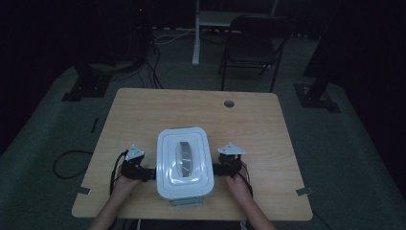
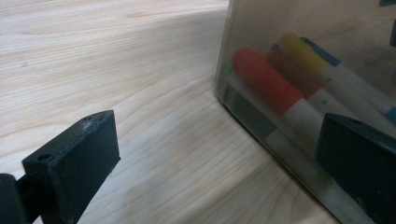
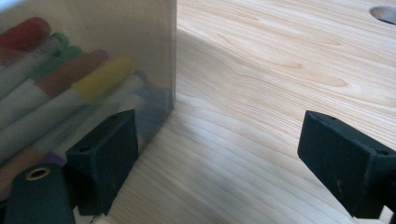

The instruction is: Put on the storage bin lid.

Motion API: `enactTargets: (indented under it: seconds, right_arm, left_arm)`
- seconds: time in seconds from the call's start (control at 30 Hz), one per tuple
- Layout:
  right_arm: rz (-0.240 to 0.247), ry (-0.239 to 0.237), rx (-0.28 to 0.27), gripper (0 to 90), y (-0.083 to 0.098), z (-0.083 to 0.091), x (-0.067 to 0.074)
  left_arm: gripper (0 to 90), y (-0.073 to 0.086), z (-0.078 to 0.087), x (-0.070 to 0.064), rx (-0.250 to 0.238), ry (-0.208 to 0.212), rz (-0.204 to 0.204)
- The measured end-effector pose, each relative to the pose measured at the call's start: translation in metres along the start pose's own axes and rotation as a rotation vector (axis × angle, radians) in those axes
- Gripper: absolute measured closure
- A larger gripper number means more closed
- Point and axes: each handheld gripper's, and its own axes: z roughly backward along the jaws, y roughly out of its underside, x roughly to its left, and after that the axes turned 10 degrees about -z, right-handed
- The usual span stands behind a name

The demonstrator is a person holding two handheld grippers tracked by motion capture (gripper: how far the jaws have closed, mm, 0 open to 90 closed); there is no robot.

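Right at the near edge of the counter, a person's two forearms come in from the bottom of the high view, one claw in each hand. Left claw sits just beside the left wall of a translucent lidded box; right claw sits just beside the box's right wall. Box stands near the middle of the near half of the counter, white lid on top with a grey oval recess in its centre.

Left gripper view: left claw is open, jaws spread wide, one jaw over bare wood, the other in front of the box wall. Whether that jaw touches the wall, cannot tell. Through the wall, markers lie side by side: red, dark orange and yellow caps, white barrels, a green one lower down.

Right gripper view: right claw also open, one jaw at the box corner, the other over bare wood well apart from it. Markers inside show red, green, orange, yellow caps. No readable writing or brand on box or markers; wall is frosted, print too blurred.

Farther off, a round cable hole near the far edge of the counter. Beyond it, a dark folding chair on the floor.
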Motion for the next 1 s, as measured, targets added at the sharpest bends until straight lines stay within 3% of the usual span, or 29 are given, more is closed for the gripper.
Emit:
enactTargets:
  seconds: [0.33,1.0]
  right_arm:
    - [-0.032,0.013,0.008,12.3,0.001,0.008,-0.028]
    - [-0.071,0.072,-0.003,12.4,0.005,0.020,-0.052]
  left_arm:
    - [0.4,-0.016,-0.020,-0.011,0.004,0.020,-0.022]
    - [0.4,-0.040,-0.050,-0.019,0.013,0.044,-0.053]
